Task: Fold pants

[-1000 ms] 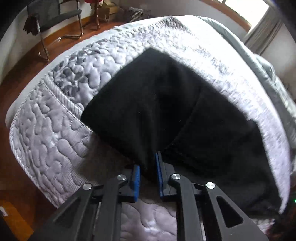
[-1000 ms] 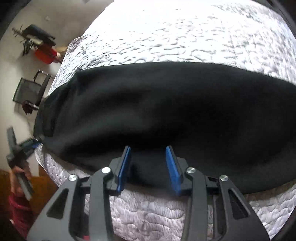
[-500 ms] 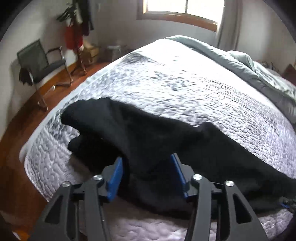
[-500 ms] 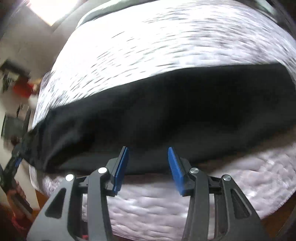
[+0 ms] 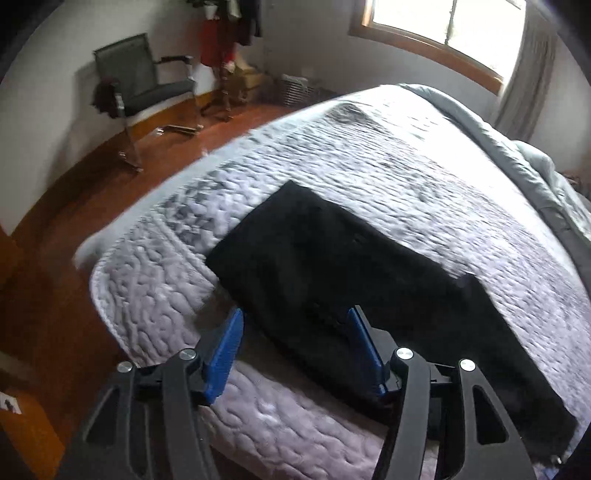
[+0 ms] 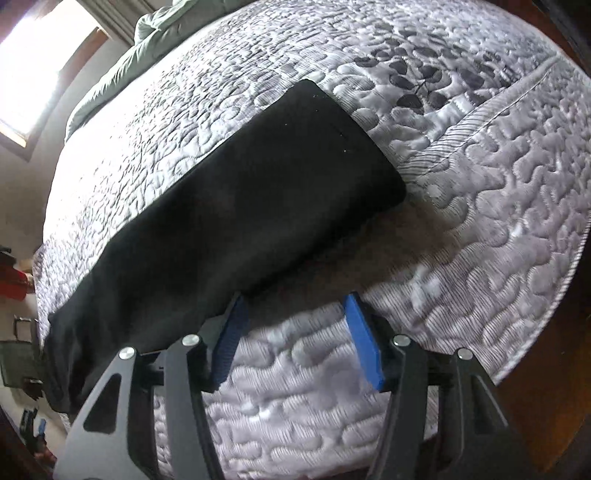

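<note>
Nearest to us, our left gripper [image 5: 293,343] hangs just above the near edge of the black pants [image 5: 332,280], its blue pads spread wide and holding nothing, though the cloth shows between them. Our right gripper [image 6: 293,334] is likewise spread apart and empty, with bare quilt between its pads and the pants' near edge just beside its left pad. The pants lie flat on the grey-white quilted bedspread [image 6: 480,221], as one long narrow band running along the near side of the bed, which suggests the legs are already laid one over the other. In the right wrist view the squared end of the pants points away toward the leaf-printed part of the bedspread. We judge the fabric soft, limp and fairly light, something like fleece or knit; it will sag from any single hold and drag on the quilt's puckered surface rather than slide. We think the best holds are the two corners of one end, pinching all layers together so the end carries over evenly toward the other. Beyond the pants the bedspread stretches to a bunched grey duvet [image 5: 546,177]; farther off stand a black armchair [image 5: 147,81] and a bright window [image 5: 443,22].
</note>
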### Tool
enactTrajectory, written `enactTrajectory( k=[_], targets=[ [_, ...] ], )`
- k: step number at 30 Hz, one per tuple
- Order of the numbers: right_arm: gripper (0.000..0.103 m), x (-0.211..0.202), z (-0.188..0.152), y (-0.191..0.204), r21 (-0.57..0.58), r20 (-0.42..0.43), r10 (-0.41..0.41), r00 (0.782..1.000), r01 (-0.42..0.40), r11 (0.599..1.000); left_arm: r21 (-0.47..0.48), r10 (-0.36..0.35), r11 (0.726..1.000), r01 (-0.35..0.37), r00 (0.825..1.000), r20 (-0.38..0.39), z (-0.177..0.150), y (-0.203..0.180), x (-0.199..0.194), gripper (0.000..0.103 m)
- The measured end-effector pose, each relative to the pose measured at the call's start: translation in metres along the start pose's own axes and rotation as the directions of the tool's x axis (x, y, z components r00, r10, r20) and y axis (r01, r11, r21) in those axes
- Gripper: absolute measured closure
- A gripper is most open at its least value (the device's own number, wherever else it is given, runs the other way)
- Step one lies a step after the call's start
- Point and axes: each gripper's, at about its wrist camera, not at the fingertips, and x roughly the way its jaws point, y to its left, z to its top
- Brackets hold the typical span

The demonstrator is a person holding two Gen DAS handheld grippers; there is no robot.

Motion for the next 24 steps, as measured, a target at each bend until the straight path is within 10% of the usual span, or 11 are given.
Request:
enactTrajectory(
  k=[6, 10, 18, 24],
  targets=[
    [0.051, -0.004, 0.030, -0.015, 0.078, 0.068, -0.002, 0.998, -0.003, 0.997, 0.148, -0.209, 0.963, 0.225, 0.971, -0.112, -0.028, -0.076, -0.003, 0.038],
    [0.087, -0.003, 0.048, -0.023, 0.076, 0.072, 0.000, 0.997, -0.006, 0.997, 0.255, -0.304, 0.898, 0.359, 0.924, -0.231, -0.054, -0.137, 0.016, 0.037],
    [0.091, -0.026, 0.049, -0.025, 0.008, 0.089, 0.000, 0.996, -0.001, 1.000, 0.390, -0.254, 0.830, 0.399, 0.892, -0.373, -0.095, -0.208, 0.069, 0.031],
    [0.098, -0.036, 0.047, -0.013, -0.049, 0.148, 0.049, 0.988, -0.042, 0.998, 0.432, -0.229, 0.818, 0.380, 0.904, -0.362, -0.106, -0.219, 0.073, 0.023]
  ],
)
